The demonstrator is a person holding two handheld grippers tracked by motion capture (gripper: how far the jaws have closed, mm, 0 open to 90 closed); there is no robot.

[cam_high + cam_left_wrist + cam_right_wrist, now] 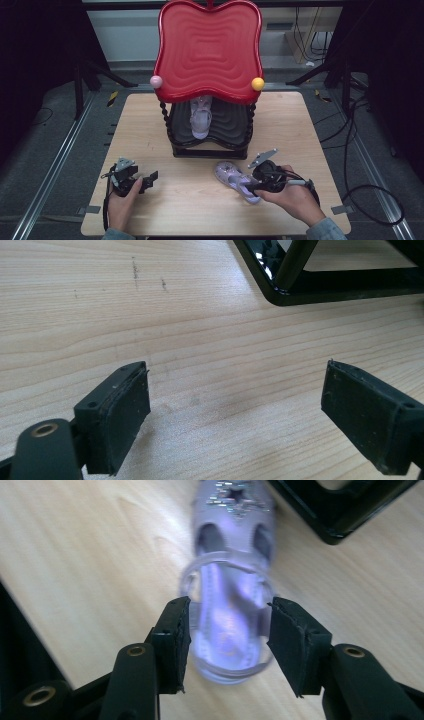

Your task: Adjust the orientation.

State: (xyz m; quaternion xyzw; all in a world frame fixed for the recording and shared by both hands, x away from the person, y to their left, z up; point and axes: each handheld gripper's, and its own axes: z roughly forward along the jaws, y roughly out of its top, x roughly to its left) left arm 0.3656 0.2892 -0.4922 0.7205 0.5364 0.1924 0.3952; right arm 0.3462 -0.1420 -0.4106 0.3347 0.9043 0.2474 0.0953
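A lilac child's sandal (231,176) lies on the wooden table (165,125) in front of the rack, toe toward the rack. In the right gripper view the sandal (232,555) has a glittery star on its toe, and its heel sits between my right gripper's (227,630) jaws. The pads stand just off its sides, so the gripper is open. In the high view my right gripper (250,186) is at the sandal's near end. A matching sandal (201,120) rests on the rack's lower black shelf. My left gripper (150,179) (235,410) is open over bare wood.
The two-tier rack has a red wavy top tray (209,45) with a pink ball (156,81) and a yellow ball (257,83) at its front corners. Its black base (320,290) (345,510) stands mid-table. Cables and dark frame legs surround the table.
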